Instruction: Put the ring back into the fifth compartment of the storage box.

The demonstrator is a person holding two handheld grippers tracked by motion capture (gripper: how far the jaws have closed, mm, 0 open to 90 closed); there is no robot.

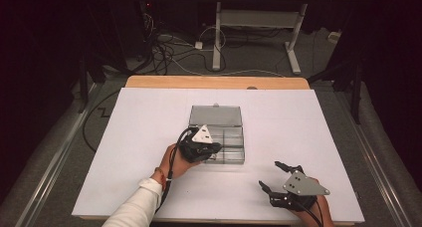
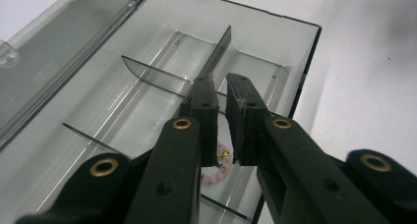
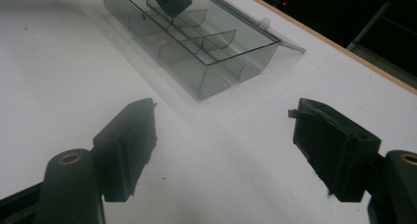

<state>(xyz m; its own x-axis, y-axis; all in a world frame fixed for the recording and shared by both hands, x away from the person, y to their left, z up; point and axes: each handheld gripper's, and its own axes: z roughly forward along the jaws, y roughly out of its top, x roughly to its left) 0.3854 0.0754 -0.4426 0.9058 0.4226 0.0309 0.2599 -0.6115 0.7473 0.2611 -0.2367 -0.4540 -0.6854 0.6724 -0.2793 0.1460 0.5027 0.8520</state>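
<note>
The left gripper (image 2: 221, 94), nearly closed, hangs over the open clear box (image 2: 275, 37) holding a pink bead bracelet (image 2: 219, 167); the right gripper (image 3: 221, 135) gapes.

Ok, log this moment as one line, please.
left gripper: nearly shut, empty, over clear smoky plastic compartment box | pink bead bracelet: in compartment | box lid: open | right gripper: open, idle

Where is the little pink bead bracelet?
In the left gripper view, the bead bracelet lies in a compartment of the clear plastic box, right beneath the left gripper.
</note>
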